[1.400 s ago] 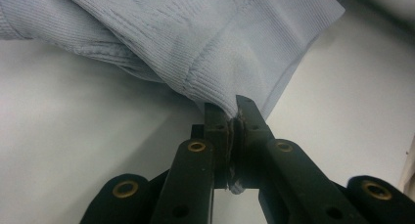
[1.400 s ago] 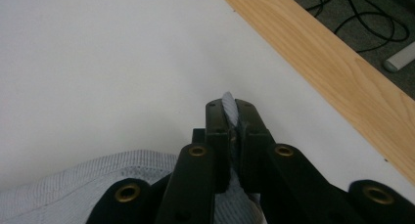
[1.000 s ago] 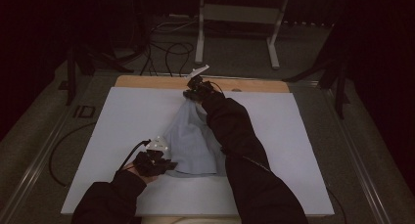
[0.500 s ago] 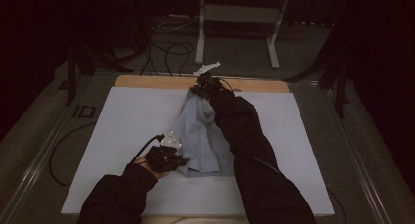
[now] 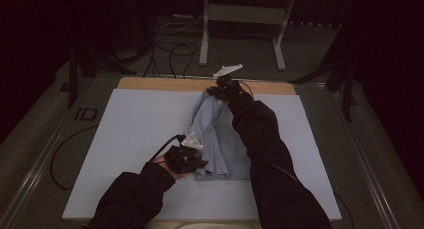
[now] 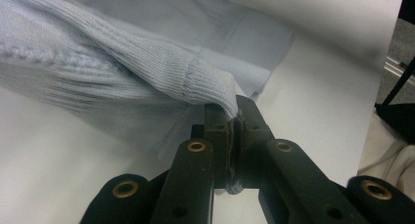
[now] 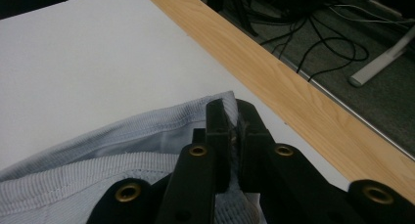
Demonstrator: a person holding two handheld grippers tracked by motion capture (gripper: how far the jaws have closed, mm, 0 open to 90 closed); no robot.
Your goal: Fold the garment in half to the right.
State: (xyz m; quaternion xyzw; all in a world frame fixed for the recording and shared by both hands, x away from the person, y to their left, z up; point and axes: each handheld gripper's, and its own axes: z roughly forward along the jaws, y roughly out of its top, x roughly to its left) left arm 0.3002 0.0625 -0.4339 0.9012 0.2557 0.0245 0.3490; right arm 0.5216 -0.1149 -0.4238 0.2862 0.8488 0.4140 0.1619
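Note:
A pale blue knit garment [image 5: 220,139] lies stretched along the middle of the white table cover [image 5: 130,134]. My left gripper [image 5: 192,156] is at its near end, shut on a ribbed edge [image 6: 210,84] that folds over the jaws [image 6: 234,123]. My right gripper [image 5: 220,91] reaches to the far end near the wooden table edge [image 5: 165,84] and is shut on the garment's stitched hem [image 7: 171,119], pinched between its jaws [image 7: 234,123]. Both of the person's dark sleeves come in from the bottom of the high view.
The wooden strip [image 7: 303,101] borders the far side of the white cover. Beyond it, cables [image 5: 170,51] lie on the grey floor beside a metal stand [image 5: 240,19]. Bare white cover [image 5: 320,154] stretches to the left and right of the garment.
Both grippers have shifted to the right, the right one also farther away, carrying the garment's ends with them. The cloth now lies longer and straighter between them.

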